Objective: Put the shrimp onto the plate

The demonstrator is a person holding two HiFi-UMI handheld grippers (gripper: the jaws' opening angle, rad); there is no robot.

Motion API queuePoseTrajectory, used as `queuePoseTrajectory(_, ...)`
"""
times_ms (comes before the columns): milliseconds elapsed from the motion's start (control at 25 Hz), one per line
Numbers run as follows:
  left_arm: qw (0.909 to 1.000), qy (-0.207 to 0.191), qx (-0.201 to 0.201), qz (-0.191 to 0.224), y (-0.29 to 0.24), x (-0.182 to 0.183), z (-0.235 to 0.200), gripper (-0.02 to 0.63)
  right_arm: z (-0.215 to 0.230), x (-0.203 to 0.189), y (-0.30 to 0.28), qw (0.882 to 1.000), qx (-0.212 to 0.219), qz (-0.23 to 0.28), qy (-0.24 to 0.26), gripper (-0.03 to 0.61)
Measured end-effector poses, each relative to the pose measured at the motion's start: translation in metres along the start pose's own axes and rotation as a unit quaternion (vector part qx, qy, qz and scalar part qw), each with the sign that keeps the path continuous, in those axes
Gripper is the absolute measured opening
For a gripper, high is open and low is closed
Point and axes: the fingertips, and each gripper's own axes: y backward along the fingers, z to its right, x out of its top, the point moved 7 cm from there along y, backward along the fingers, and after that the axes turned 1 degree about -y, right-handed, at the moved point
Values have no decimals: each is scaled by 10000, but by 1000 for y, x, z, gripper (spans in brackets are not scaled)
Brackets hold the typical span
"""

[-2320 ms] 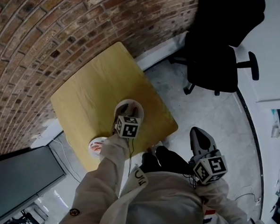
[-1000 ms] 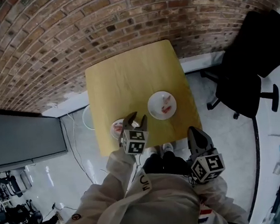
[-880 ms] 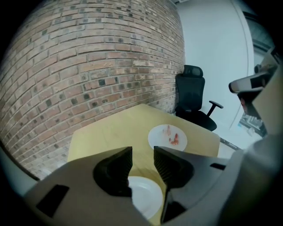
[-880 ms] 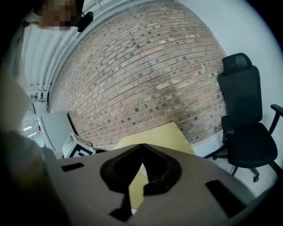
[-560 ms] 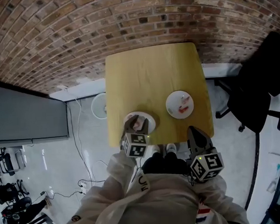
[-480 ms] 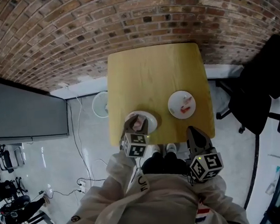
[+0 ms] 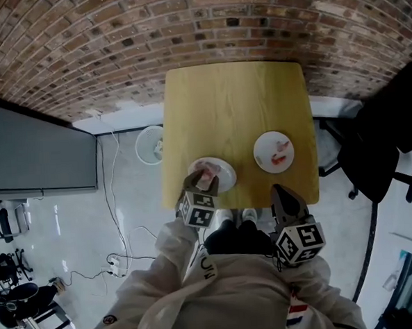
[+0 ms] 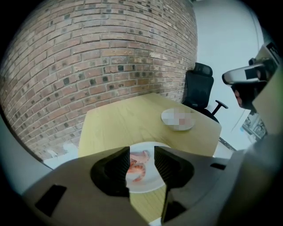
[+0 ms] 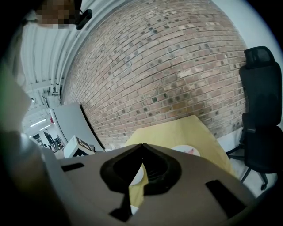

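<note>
- Shrimp [image 8: 139,162]: pink-orange, curled; lies on the nearer of 2 white plates [image 8: 150,182], by the table's [image 7: 230,103] front edge
- Left gripper [image 8: 142,152]: jaws apart above the shrimp; pads not touching it
- Right gripper [image 9: 142,145]: jaws together; empty

The left claw [image 7: 197,183] points steeply down, jaws apart; the right claw [image 7: 277,191] tilts gently downward, jaws together.

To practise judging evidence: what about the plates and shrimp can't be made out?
Left gripper view: far plate blurred by a mosaic; near plate partly behind the left hand-held gripper.
Head view: shrimp too small to count.
Right gripper view: right hand-held gripper hides most of both.
</note>
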Motion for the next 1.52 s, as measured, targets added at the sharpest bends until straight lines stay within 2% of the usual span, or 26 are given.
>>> queuePoseTrajectory(120,10000,-2,-10,-45,-6,-1,0,161,4,-1,1,10000,-71,-41,3,23)
queuePoseTrajectory(600,9991,85,-119,-396,-44,-7,-4,244,21,-2,3,9994,-304,-149,-82,23)
queuePoseTrajectory(1520,9970,401,-87,-659,-74,-13,-10,256,40,-4,-3,9987,-370,-307,-150,23)
